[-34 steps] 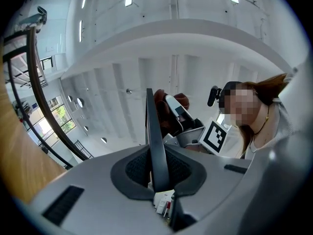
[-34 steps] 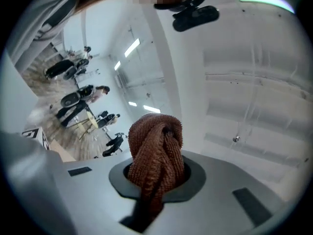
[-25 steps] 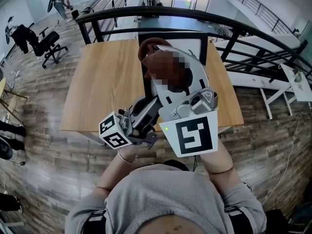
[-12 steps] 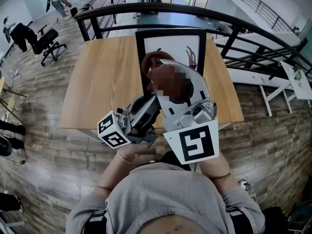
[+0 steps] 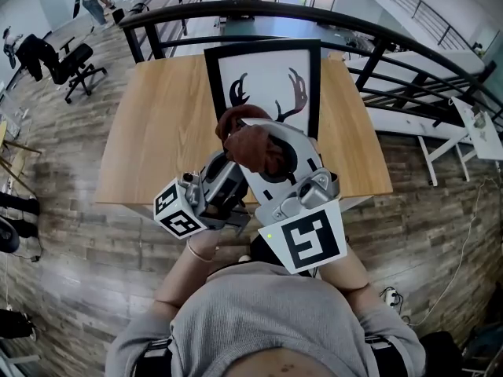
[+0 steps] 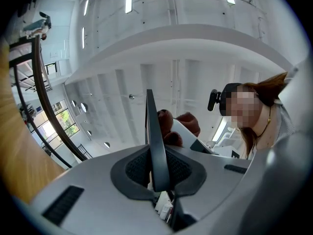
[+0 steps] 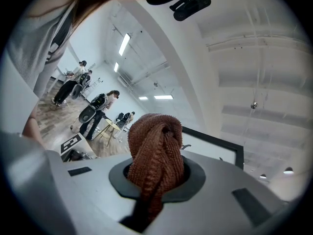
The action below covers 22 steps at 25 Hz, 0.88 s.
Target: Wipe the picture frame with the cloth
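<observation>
A black picture frame (image 5: 267,77) with an antler print stands tilted over the wooden table (image 5: 165,132). My left gripper (image 5: 226,177) is shut on its lower edge; in the left gripper view the thin black frame edge (image 6: 155,141) runs up between the jaws of the left gripper (image 6: 157,177). My right gripper (image 5: 255,149) is shut on a bunched brown cloth (image 5: 253,141) in front of the frame's lower half. In the right gripper view the cloth (image 7: 155,153) bulges from the right gripper (image 7: 155,177), with the frame (image 7: 215,143) just behind it.
A black railing (image 5: 369,42) curves behind the table. An office chair (image 5: 67,65) and people stand far left, and a white desk (image 5: 479,132) is at the right. Wood-plank floor surrounds the table.
My right gripper has come down the face of the frame with the cloth, towards me. More of the antler print shows above it now. The left gripper has kept its hold.
</observation>
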{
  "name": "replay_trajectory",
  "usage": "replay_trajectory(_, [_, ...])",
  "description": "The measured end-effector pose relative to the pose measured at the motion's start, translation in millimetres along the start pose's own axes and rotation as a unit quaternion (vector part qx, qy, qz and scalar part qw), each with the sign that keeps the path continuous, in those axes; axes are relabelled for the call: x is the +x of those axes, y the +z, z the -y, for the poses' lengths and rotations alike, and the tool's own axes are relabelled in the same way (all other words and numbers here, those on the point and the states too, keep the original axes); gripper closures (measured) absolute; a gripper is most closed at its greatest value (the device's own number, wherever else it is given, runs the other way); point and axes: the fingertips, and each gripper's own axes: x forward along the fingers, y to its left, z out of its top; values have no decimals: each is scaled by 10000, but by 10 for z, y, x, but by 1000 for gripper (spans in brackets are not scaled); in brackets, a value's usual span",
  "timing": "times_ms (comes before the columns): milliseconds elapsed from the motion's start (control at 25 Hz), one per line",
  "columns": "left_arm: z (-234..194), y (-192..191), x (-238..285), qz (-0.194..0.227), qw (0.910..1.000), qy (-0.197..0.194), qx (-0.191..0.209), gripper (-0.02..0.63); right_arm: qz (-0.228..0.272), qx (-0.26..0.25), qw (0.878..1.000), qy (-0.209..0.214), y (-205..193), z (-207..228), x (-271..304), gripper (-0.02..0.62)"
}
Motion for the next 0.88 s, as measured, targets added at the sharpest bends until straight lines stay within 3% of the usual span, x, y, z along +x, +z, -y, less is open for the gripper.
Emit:
replay_trajectory(360, [-189,104,25,116,9997,217,-93,561,-113,279,9991,294,-135,-104,2,549])
replay_trajectory(560, [-223,135,16,362,9987,269,-249,563,481,1116,9920,352,-72,-119,-71,549])
replay_trajectory(880, [-300,131,-14,576,9971,375,-328,565,640,1454,9851,658,-144,-185,-134,549])
